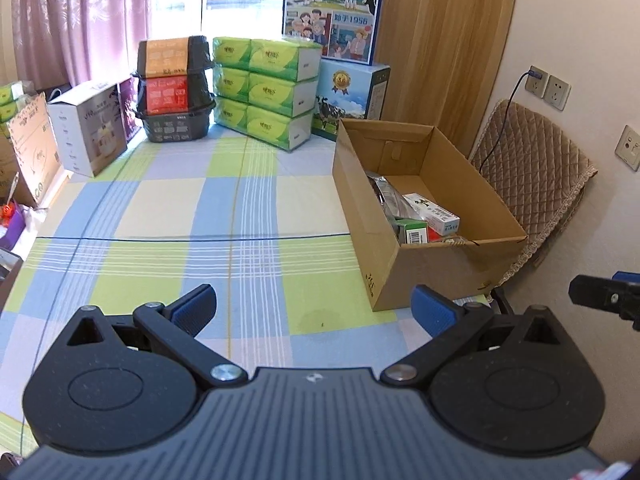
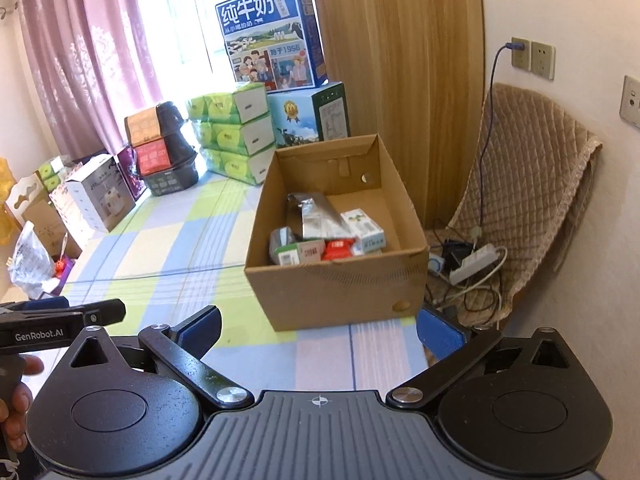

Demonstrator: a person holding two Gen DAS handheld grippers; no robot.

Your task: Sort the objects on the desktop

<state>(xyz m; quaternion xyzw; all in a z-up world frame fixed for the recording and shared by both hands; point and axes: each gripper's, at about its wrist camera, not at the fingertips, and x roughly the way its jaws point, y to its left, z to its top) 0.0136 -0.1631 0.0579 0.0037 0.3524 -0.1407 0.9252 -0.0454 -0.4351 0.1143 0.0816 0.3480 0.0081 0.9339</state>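
Both pairs of fingers stand wide apart and hold nothing: the left gripper and the right gripper each show blue pads spread above the checked cloth, which covers the surface in blue, green, cream and pale pink squares.

Along the far edge of the cloth many goods are stacked. Biggest is the blue milk carton with cartoon people, standing on a second milk box with a cow picture. Left of these is a pile of green tissue packs, three layers high, then a stack of black trays with orange and red labels, then a white box. A pink curtain hangs behind, and a wooden panel rises at the right. Beside the wall a chair with a brown quilted cover carries a power strip and tangled cables.

Nothing lies between the grippers and the cardboard box, which sits open on the right part of the cloth, near the chair. The sorted things are inside it, pushed to the near end: a crumpled silver pouch, a white and green packet, a red packet and a small green and white packet. They lie touching and partly over each other.

In the right wrist view a hand grips the left gripper's handle at the left edge.
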